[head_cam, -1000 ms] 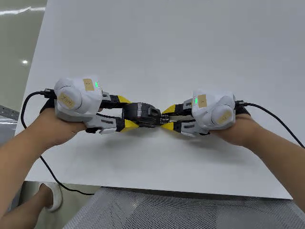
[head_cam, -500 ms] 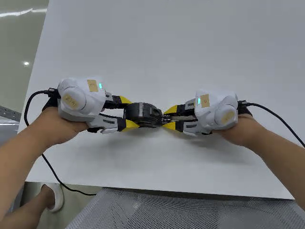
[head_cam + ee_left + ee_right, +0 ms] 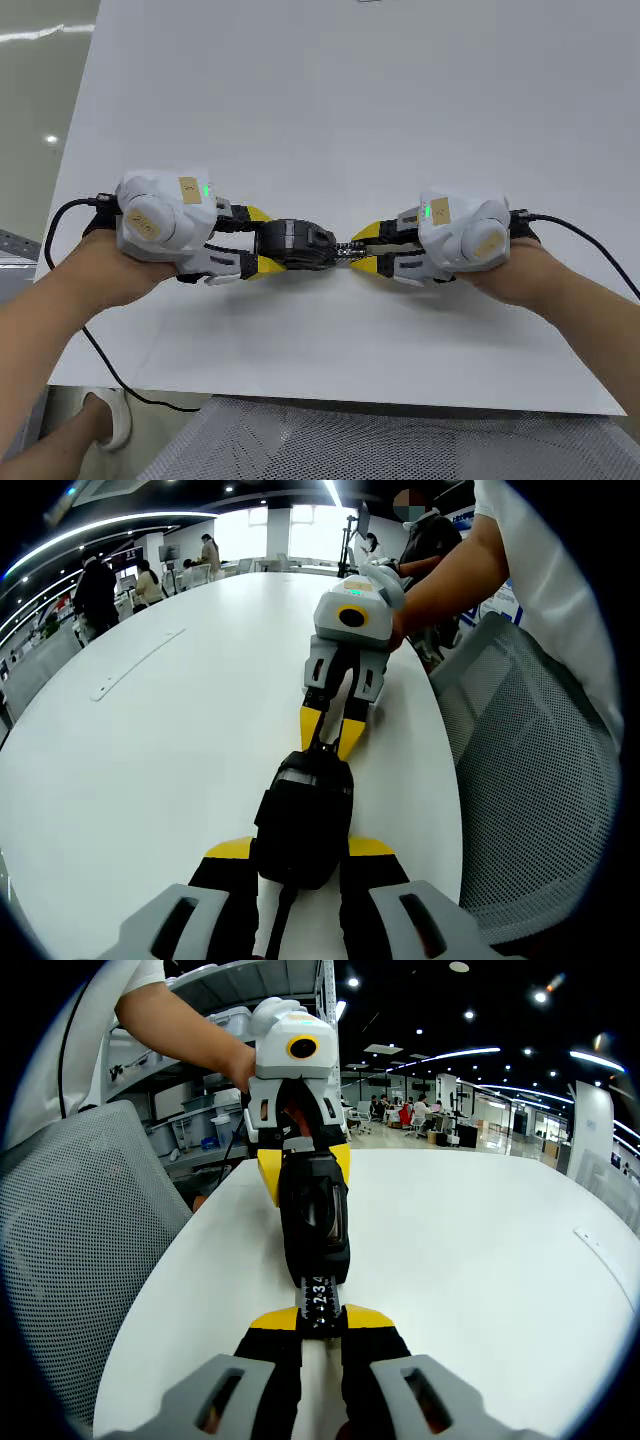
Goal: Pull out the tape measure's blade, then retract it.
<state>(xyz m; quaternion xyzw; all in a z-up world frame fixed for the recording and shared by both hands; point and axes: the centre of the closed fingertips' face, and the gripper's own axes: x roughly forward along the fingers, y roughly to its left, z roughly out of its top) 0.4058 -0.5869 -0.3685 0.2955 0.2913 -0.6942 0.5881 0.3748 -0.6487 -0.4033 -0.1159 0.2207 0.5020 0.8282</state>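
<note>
Jaws of my left gripper [image 3: 263, 238] clamp the tape measure [image 3: 295, 243]; right gripper [image 3: 363, 248] pinches the blade [image 3: 320, 1300]. I should pull straight toward 3 o'clock.

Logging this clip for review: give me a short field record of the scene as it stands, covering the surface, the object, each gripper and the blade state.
surface: white table
object: black tape measure, lying between the two grippers
left gripper: shut on the tape measure's body
right gripper: shut on the blade near its end
blade state: a short stretch is out; the numbers 2, 3, 4 can be read in the right gripper view
task stage: judging by how little blade shows, near the start of the pull or the end of the retract
</note>
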